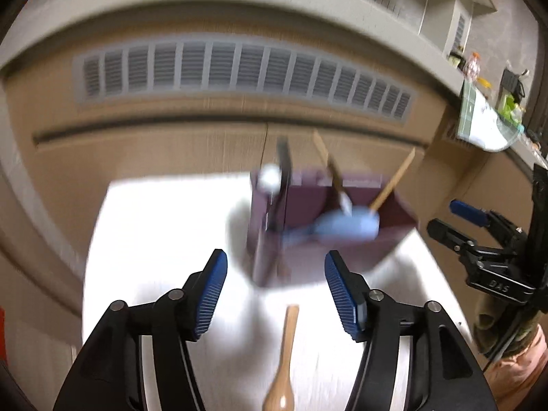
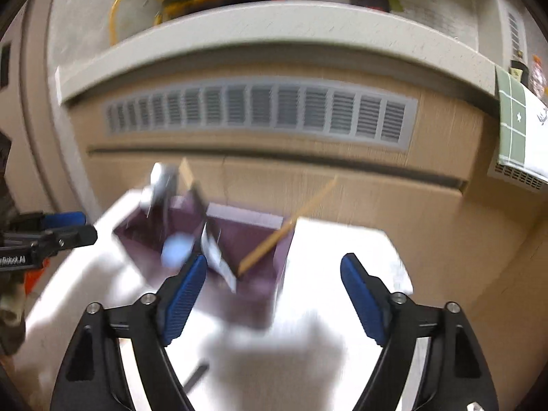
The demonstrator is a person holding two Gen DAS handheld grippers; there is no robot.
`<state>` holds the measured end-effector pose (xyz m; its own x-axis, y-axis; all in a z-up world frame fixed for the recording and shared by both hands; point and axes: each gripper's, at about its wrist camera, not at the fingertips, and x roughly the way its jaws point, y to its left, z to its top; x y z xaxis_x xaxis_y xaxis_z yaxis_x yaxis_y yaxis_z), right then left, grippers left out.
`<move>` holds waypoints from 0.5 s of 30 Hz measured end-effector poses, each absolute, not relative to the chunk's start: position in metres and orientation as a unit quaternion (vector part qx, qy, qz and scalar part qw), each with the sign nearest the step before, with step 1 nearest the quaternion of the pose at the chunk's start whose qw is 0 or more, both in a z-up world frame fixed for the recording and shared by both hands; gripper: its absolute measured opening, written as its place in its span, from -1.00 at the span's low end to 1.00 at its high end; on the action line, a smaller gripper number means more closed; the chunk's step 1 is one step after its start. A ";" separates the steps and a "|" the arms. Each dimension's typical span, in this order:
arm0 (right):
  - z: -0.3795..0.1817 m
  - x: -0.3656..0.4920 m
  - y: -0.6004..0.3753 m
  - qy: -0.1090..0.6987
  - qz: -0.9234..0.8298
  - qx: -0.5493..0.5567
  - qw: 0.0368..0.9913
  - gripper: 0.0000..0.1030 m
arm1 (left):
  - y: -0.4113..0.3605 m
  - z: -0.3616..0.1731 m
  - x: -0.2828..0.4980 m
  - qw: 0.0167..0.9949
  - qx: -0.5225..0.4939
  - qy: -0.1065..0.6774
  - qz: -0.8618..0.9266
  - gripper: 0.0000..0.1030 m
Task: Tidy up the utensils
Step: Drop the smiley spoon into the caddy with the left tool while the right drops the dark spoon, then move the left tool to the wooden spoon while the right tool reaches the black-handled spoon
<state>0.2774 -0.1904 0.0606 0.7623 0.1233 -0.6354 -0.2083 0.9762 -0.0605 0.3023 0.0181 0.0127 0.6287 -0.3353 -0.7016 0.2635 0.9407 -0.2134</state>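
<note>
A dark purple holder box (image 1: 301, 205) (image 2: 253, 239) stands on the white table (image 1: 154, 239), with several utensils sticking out of it: wooden sticks (image 1: 394, 181) (image 2: 284, 233), a black-handled tool (image 1: 282, 171), a metal spoon head (image 2: 159, 174) and a pale blue piece (image 1: 346, 224) (image 2: 176, 250). A wooden spoon (image 1: 286, 352) lies on the table just below my left gripper (image 1: 275, 282), whose jaws stand open and empty. My right gripper (image 2: 274, 294) is open too, nothing between its blue pads, the box just beyond them. A dark handle (image 2: 195, 376) lies on the table below it. Both views are blurred.
A beige cabinet front with a grey vent grille (image 1: 239, 68) (image 2: 260, 109) rises behind the table under a pale counter edge (image 2: 274, 24). A green-and-white cloth (image 2: 517, 120) hangs at the right. The other gripper shows at each view's side (image 1: 479, 239) (image 2: 44, 236).
</note>
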 end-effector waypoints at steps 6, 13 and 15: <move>0.026 0.236 -0.175 0.394 0.110 -0.092 0.908 0.65 | 0.008 -0.044 0.263 0.865 -0.025 0.471 -0.169 0.18; -0.018 0.209 -0.153 0.463 0.134 -0.079 0.872 0.65 | -0.001 -0.073 0.217 0.849 -0.021 0.496 -0.184 0.21; -0.026 0.204 -0.147 0.474 0.139 -0.076 0.866 0.65 | -0.002 -0.071 0.202 0.842 -0.022 0.498 -0.208 0.24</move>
<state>0.2035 -0.1472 -0.0262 0.5122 0.1690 -0.8421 -0.3126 0.9499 0.0005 0.2025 -0.0017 -0.0711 0.4176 -0.3717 -0.8291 0.3280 0.9126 -0.2440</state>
